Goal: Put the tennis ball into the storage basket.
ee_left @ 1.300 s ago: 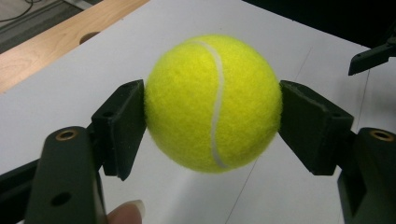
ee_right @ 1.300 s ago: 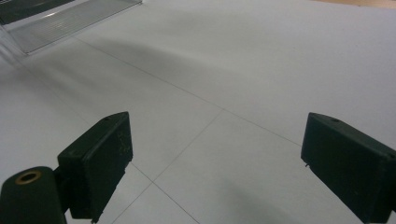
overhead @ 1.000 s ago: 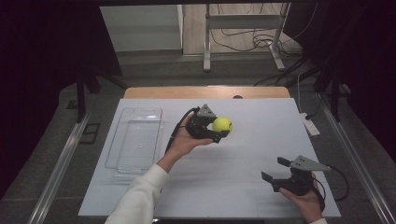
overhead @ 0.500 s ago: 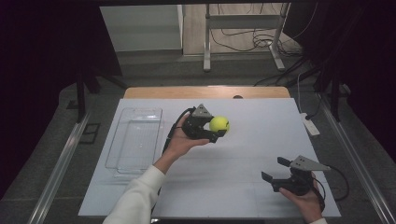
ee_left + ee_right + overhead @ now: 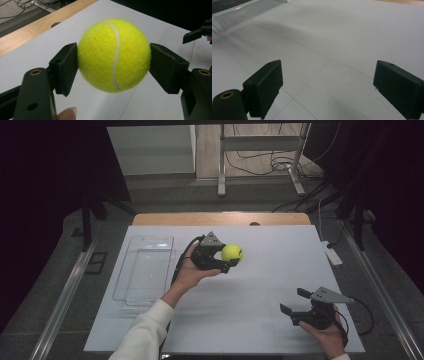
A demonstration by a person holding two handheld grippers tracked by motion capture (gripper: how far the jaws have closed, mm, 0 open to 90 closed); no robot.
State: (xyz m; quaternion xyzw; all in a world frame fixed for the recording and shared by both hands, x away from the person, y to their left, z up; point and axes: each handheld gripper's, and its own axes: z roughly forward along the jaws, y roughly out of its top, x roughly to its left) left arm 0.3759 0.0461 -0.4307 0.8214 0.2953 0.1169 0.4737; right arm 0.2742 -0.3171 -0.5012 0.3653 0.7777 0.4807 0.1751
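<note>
Looking down from the high view, one tennis ball (image 5: 232, 253) is clamped in the left gripper (image 5: 227, 260) above the white table (image 5: 250, 320), lifted but not yet put down; the one clear tray (image 5: 145, 270) to the left looks the likely goal. The right gripper (image 5: 294, 301) rests spread wide, holding nothing. The left gripper view shows both pads (image 5: 65, 67) pressing the ball's sides. The right gripper view shows open jaws over bare table.

You are working in a lab-style recording room: a white-covered tabletop (image 5: 260, 285) ringed by black curtains (image 5: 50, 170), a metal stand (image 5: 260, 142) with loose cables (image 5: 265, 165) on the floor behind, and a power strip (image 5: 332, 255) at the table's edge
</note>
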